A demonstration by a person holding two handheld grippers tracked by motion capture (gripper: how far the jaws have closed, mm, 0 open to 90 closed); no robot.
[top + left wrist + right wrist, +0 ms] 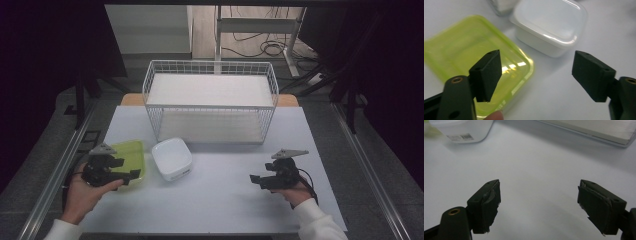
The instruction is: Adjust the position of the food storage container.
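Note:
A yellow-green square container (131, 156) lies at the table's left, and a white square container (172, 158) sits just right of it. My left gripper (134, 175) hovers over the green container's near edge, open with nothing between its jaws. In the left gripper view the green container (461, 50) lies under the left jaw and the white container (550, 25) stands ahead. My right gripper (255, 180) is open over bare table at the right, pointing left. The right gripper view has the white container (461, 130) at the far left, a barcode label on its side.
A white wire basket (210, 100) with a white liner stands at the back middle of the white table (220, 200). Its base edge (599, 132) crosses the top of the right gripper view. Metal rails run along both table sides.

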